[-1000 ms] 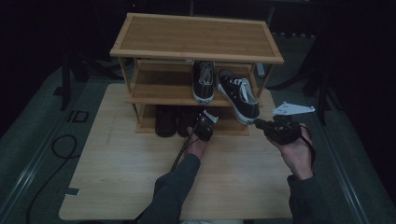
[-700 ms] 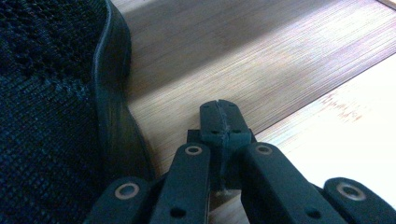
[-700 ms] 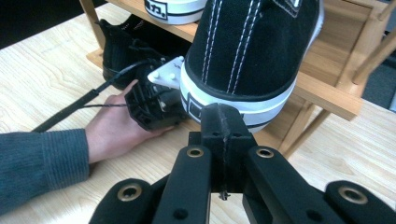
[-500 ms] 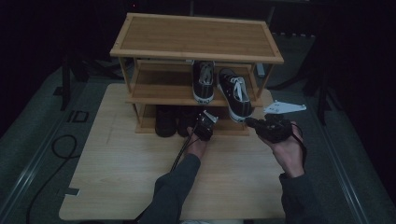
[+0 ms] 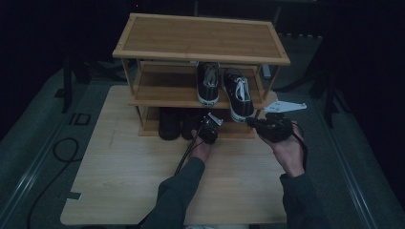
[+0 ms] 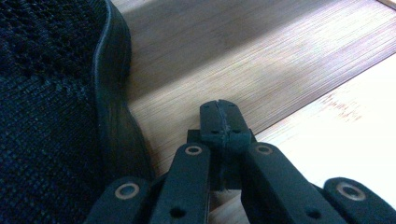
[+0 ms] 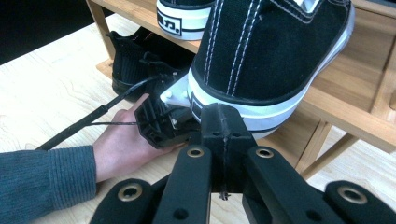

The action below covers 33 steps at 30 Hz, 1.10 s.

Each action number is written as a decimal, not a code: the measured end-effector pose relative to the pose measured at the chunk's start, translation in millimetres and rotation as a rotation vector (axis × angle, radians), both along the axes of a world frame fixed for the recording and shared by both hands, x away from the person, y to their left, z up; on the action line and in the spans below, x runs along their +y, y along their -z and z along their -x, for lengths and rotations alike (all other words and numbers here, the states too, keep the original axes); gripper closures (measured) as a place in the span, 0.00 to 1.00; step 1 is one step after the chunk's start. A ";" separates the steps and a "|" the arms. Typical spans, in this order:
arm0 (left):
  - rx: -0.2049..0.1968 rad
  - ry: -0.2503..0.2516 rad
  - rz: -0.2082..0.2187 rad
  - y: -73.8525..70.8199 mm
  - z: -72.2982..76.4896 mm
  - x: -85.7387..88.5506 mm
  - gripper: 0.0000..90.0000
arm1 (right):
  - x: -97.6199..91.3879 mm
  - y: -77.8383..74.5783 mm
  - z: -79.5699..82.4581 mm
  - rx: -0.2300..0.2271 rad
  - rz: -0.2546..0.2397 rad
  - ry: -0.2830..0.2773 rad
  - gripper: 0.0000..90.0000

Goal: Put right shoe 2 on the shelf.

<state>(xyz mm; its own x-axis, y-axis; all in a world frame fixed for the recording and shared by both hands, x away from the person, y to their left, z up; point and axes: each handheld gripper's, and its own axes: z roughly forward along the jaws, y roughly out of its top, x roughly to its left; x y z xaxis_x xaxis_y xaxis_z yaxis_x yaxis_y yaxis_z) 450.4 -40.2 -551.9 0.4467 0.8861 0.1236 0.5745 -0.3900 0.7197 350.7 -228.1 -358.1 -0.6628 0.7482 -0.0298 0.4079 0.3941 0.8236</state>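
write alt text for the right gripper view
The right gripper, jaws shut, points at the heel of a black sneaker overhanging a wooden shelf. Behind, the left hand holds the left gripper near black shoes.

A black canvas sneaker with white laces and white rubber sole (image 5: 239, 94) lies upright on the wooden rack's middle shelf, heel overhanging the front edge, just beside its matching sneaker (image 5: 208, 82).

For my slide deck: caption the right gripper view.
Shut right gripper at the heel of a black sneaker overhanging the rack's middle shelf.
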 end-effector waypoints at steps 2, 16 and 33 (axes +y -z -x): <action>0.002 0.003 0.002 -0.1 0.0 0.1 1.00 | 3.0 -0.6 -1.4 -0.008 0.010 -0.003 1.00; -0.008 0.000 -0.002 0.1 -0.3 0.2 1.00 | 8.5 3.8 -17.6 0.005 0.001 -0.002 1.00; -0.001 0.000 -0.002 0.0 -0.2 0.0 1.00 | 9.0 6.6 -37.9 0.022 -0.006 0.001 1.00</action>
